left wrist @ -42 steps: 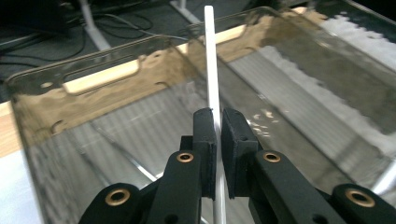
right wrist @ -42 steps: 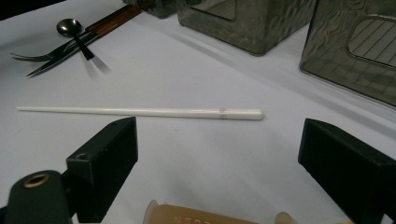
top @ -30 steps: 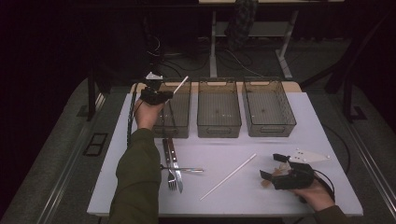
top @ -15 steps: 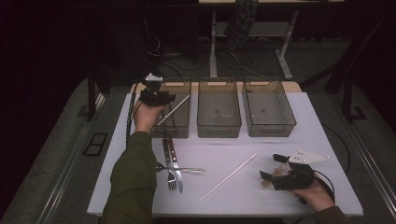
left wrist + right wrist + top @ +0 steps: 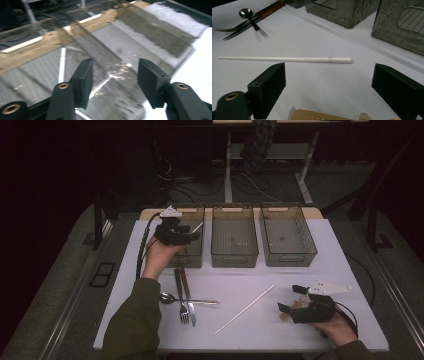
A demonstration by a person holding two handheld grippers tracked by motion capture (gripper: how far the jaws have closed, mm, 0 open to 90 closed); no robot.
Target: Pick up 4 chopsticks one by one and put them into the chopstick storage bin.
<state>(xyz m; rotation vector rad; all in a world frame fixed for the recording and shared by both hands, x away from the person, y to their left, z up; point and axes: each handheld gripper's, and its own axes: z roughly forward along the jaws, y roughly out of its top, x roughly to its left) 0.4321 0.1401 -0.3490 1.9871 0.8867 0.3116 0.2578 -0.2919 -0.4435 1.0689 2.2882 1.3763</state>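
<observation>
Now the left gripper (image 5: 192,236) has just been spreading, apparently empty, over the leftmost bin (image 5: 192,257).

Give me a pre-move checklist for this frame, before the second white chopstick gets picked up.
1. First chopstick released into the left bin: ok; it leans inside, and the left claw, whose jaws have just been opening, has nothing between its jaws.
2. Second chopstick free on the table: ok; it lies flat, apart from the cutlery.
3. Right claw ready: ok; jaws wide open, facing the chopstick.
4. Path between right claw and chopstick: ok; bare table surface.
5. Middle bin and right bin out of the way: ok; both stand behind the chopstick.
</observation>
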